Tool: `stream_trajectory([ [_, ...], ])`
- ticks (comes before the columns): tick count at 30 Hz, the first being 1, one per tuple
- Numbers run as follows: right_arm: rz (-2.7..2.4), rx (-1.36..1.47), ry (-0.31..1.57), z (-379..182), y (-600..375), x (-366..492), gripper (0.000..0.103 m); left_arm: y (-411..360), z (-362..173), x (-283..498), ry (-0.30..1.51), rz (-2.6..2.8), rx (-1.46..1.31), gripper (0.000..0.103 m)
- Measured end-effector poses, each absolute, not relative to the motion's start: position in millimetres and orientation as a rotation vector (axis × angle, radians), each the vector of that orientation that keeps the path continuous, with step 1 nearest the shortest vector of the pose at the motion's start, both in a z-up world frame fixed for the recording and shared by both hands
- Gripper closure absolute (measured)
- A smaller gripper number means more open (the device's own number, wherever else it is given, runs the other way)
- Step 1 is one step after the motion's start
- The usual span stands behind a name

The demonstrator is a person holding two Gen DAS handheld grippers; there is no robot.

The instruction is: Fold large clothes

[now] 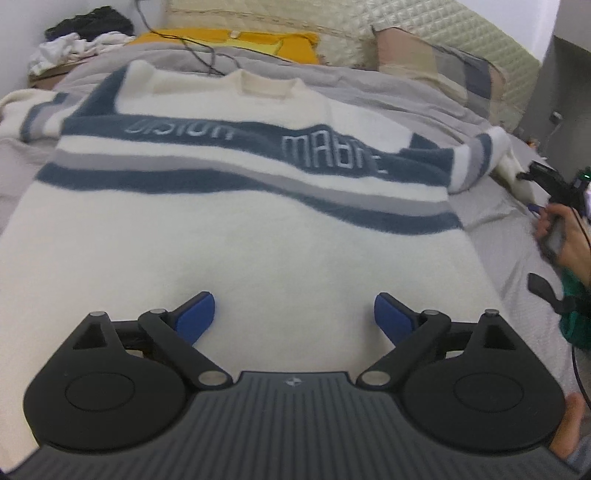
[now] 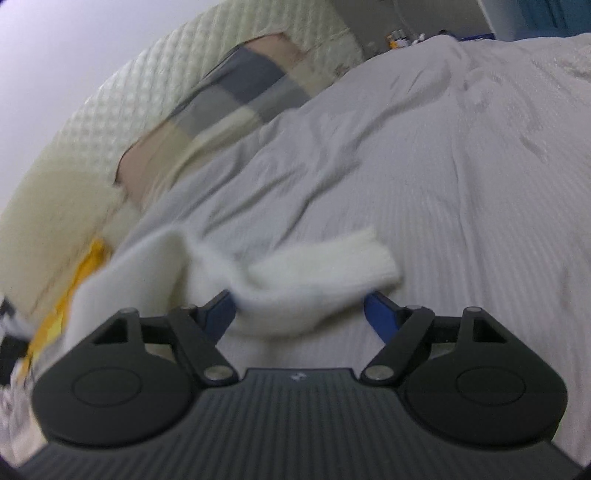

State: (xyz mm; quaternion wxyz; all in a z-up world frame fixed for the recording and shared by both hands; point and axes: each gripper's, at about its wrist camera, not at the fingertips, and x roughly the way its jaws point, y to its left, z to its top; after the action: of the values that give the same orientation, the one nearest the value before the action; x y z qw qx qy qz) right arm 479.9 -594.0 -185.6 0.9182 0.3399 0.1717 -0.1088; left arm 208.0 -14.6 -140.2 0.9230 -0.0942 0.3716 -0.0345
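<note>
Lying flat across a bed, a cream sweater (image 1: 229, 229) with navy and grey bands faces up, its collar toward the quilted headboard (image 1: 406, 26) and its hem nearest the left-hand camera. Blurred white lettering runs along the upper navy band. The left gripper (image 1: 294, 319) hangs just over the plain cream lower part of the garment, its blue-padded fingers (image 1: 195, 317) spread wide with nothing between them. The sleeve on the left of that view trails out over the pale bedding; the sleeve on the right bends off the sweater's body toward the right gripper (image 1: 532, 173), seen small at the frame's edge with the person's hand (image 1: 565, 236) wrapped round its handle.

From the right wrist view, the sleeve's white cuff end (image 2: 325, 273) drapes across the mouth of the right gripper (image 2: 300, 312). Its blue fingers (image 2: 380, 314) stand well apart on either side of the fabric, and motion blur makes it impossible to tell whether either pad touches the cloth. Beneath lies a grey ribbed bedspread (image 2: 461, 221), wrinkled toward the far side. A patchwork pillow (image 2: 236, 96) in grey, beige and pink leans against the headboard, and a yellow cloth (image 1: 229, 38) sits near the head of the bed. A heap of dark and white clothes (image 1: 81, 33) occupies the far corner, with a thin black cable (image 1: 192, 48) snaking over the bedding behind the collar.
</note>
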Motion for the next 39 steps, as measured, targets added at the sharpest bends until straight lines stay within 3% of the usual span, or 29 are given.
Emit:
stream_trajectory([
  [4,-0.265,0.757,0.334,-188,-613,499,0.024,-16,-143,215,0.764,-0.083,-0.211,0.005],
  [6,-0.264,0.762,0.332,-186,-616,503,0.043,-14,-144,217,0.762,-0.084,-0.229,0.005],
  [8,-0.277,0.753,0.329,-181,-619,503,0.071,-12,-143,217,0.76,-0.086,-0.248,0.005],
  [10,-0.288,0.726,0.314,-170,-621,496,0.084,-9,-142,217,0.755,-0.087,-0.269,0.005],
  [20,-0.432,0.624,0.206,-112,-672,412,0.09,0,-131,206,0.723,-0.083,-0.323,0.005],
  [22,-0.501,0.602,0.25,-122,-681,393,0.1,1,-128,203,0.715,-0.077,-0.32,0.005],
  [28,-0.502,0.793,0.341,-161,-719,351,0.097,2,-123,196,0.7,-0.074,-0.313,0.005],
  [33,-0.361,0.865,0.44,-175,-695,346,0.094,0,-122,194,0.694,-0.076,-0.297,0.005],
  [34,-0.321,0.872,0.46,-177,-686,346,0.085,0,-122,194,0.694,-0.076,-0.293,0.005],
  [35,-0.292,0.876,0.479,-179,-678,347,0.063,0,-123,194,0.695,-0.075,-0.291,0.005],
  [37,-0.25,0.894,0.515,-185,-659,347,0.036,0,-123,193,0.698,-0.077,-0.295,0.005],
  [39,-0.236,0.915,0.558,-194,-645,352,0.036,2,-124,192,0.704,-0.076,-0.304,0.005],
])
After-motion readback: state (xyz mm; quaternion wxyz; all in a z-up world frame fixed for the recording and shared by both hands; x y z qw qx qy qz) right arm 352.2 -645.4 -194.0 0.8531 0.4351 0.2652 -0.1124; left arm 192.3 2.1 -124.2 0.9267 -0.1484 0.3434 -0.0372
